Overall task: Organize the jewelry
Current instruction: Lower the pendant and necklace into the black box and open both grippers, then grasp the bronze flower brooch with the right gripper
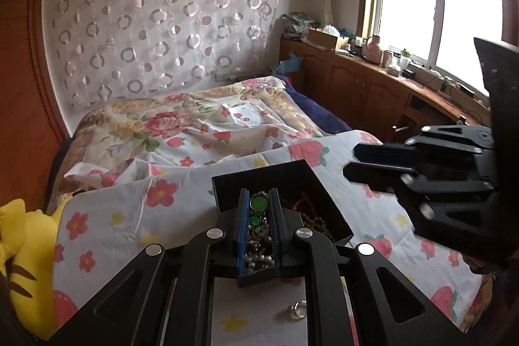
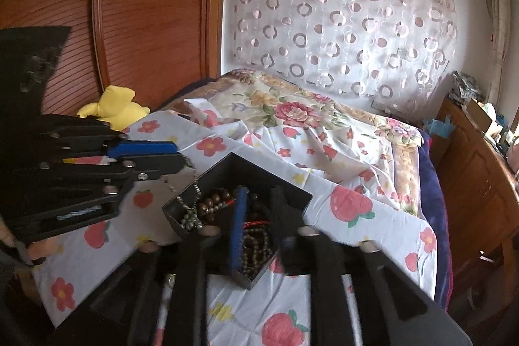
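Observation:
A black open jewelry box [image 1: 274, 175] sits on the flowered sheet; it also shows in the right wrist view [image 2: 298, 193]. It holds brown bead strands [image 2: 256, 244], pearls and a red cord. My left gripper [image 1: 259, 203] is shut on a green-stone necklace [image 1: 258, 202] and holds it over the box; its silver chain [image 2: 191, 184] hangs into the box in the right wrist view, below the left gripper [image 2: 183, 159]. My right gripper [image 2: 258, 200] hovers over the box with its jaws apart, empty; it shows at the right of the left wrist view [image 1: 352, 162]. A ring [image 1: 297, 310] lies on the sheet near the camera.
A yellow plush toy [image 1: 22, 248] lies at the bed's left edge, also in the right wrist view [image 2: 116, 106]. A floral quilt [image 1: 181, 119] covers the far bed. A wooden cabinet [image 1: 363, 86] with clutter runs under the window at right. A wooden wardrobe [image 2: 139, 15] stands at left.

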`<action>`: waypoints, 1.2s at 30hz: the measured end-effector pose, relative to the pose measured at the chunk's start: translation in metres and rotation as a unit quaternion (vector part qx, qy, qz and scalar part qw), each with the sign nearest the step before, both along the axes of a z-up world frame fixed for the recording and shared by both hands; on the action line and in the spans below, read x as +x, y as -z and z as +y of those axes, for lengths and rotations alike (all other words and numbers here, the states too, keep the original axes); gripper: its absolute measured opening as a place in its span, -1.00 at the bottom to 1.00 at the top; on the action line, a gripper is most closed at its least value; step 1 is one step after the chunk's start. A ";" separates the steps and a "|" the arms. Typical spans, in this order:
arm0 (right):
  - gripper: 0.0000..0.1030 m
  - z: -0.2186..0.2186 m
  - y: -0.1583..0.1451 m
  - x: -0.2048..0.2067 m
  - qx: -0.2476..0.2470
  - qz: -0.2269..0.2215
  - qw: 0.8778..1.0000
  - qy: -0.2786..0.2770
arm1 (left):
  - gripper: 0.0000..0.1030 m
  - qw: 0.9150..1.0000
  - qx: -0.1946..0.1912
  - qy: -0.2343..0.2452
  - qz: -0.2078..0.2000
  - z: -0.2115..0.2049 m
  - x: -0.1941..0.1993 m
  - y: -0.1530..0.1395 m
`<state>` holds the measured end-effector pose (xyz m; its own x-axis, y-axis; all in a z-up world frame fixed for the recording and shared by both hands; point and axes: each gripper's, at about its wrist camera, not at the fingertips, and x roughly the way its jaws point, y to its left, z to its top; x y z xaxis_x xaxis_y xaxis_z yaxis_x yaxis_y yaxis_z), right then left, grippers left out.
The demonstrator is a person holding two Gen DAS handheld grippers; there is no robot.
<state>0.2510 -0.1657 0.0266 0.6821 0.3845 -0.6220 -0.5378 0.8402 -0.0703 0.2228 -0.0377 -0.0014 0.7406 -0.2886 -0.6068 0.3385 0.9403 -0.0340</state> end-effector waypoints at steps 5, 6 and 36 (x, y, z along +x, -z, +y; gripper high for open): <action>-0.46 -0.007 -0.004 -0.011 0.011 -0.004 1.000 -0.002 | -0.78 1.000 0.004 -0.001 0.010 -0.006 0.009 0.007; -0.46 -0.009 -0.004 -0.012 0.012 -0.005 1.000 -0.002 | -0.78 1.000 0.005 -0.002 0.011 -0.006 0.010 0.009; -0.46 0.019 0.101 -0.072 0.009 0.115 0.992 -0.043 | 0.81 0.997 -0.031 -0.062 -0.015 0.049 -0.081 0.037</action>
<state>0.1785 -0.1470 -0.0741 0.4863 0.4478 -0.7504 -0.6078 0.7903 0.0778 0.1416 0.0110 -0.0386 0.7900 -0.2298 -0.5683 0.2209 0.9715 -0.0858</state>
